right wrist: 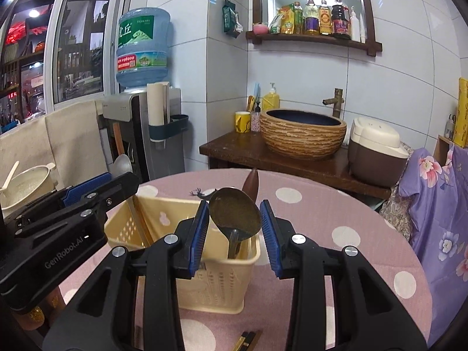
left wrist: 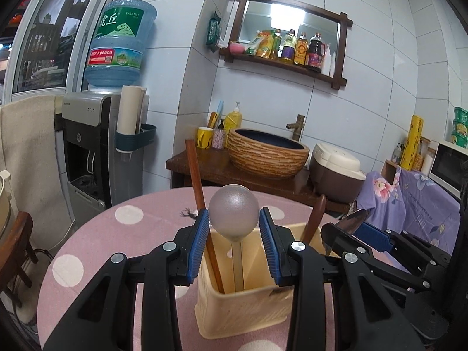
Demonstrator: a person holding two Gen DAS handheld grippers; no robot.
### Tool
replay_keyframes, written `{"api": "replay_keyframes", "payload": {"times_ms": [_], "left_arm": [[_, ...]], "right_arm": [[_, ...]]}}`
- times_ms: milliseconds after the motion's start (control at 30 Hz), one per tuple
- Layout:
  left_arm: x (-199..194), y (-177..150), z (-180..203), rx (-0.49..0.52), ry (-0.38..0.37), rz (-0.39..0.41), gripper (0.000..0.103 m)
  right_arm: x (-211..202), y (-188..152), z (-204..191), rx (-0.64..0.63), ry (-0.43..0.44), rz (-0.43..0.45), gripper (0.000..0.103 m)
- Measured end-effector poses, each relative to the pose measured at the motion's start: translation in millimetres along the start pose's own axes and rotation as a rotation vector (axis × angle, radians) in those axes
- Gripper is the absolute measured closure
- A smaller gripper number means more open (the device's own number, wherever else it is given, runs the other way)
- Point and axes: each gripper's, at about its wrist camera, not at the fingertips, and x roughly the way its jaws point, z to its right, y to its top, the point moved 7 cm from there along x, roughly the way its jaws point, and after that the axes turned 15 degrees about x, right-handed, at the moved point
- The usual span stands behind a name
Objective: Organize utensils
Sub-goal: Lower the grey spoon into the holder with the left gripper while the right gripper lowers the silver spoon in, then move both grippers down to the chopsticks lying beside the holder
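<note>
Gripping now: left gripper (left wrist: 234,213) closed on the round bowl of the silver ladle (left wrist: 234,219), pads on its two sides; right gripper (right wrist: 234,204) likewise closed on the bowl of the dark ladle (right wrist: 235,213).
Silver ladle place: upright, handle down inside the left compartment of the cream holder (left wrist: 242,313), beside a wooden handle (left wrist: 199,204).
Dark ladle place: upright, handle down in the right compartment, near corner; wooden spoon (right wrist: 251,184) just behind it.
Holder place: near edge of the pink dotted table (right wrist: 336,204); chopsticks (right wrist: 247,340) loose on the cloth, nearer.
Feel, judged: both ladles metal, stiff, moderately heavy, top-heavy when held bowl-up; not fragile.
Slip risk: smooth curved bowls, likely to squirm out between flat pads.
Better hold: across the bowl's widest part as now, or on the flat handle just below the bowl.
Holder, judged: light plastic, easily tipped or pushed by a leaning ladle.
</note>
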Motion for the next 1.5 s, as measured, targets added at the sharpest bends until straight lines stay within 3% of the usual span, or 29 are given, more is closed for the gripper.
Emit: {"api": "replay_keyframes", "payload": {"times_ms": [267,433,600,700,967,1100,1500], "left_arm": [[-14.8,-9.8,-1.6,0.017,-0.001,-0.004,0.065],[-39.7,-17.4,-4.1,-0.009,-0.008,0.001,0.044],[-62.3,-32.5,-4.2,-0.028,-0.021,-0.042,0.033],[-69.5,-50.4,-2.8,-0.034,-0.039,-0.108,0.032],[-77.2,-116.7,-6.4,-0.071,-0.046,-0.302,0.034],[-75.8,-150.8,-2.5,-0.109,-0.079,-0.400,0.049],[-67.6,-183.1,30.2,-0.033,-0.121,-0.506,0.065]], "right_arm": [[-8.4,-9.2,5.4,-0.017,0.007,0.023,0.057],[-30.1,-10.5,8.2,-0.014,0.022,0.064,0.050],[-55.4,-23.0,14.4,0.017,0.020,0.050,0.049],[-67.1,-36.7,20.3,0.036,0.005,0.008,0.049],[-80.4,-97.9,48.5,0.101,-0.075,-0.177,0.047],[-77.7,-129.9,61.0,0.143,-0.104,-0.254,0.046],[-64.4,-179.9,69.0,0.158,-0.132,-0.365,0.046]]}}
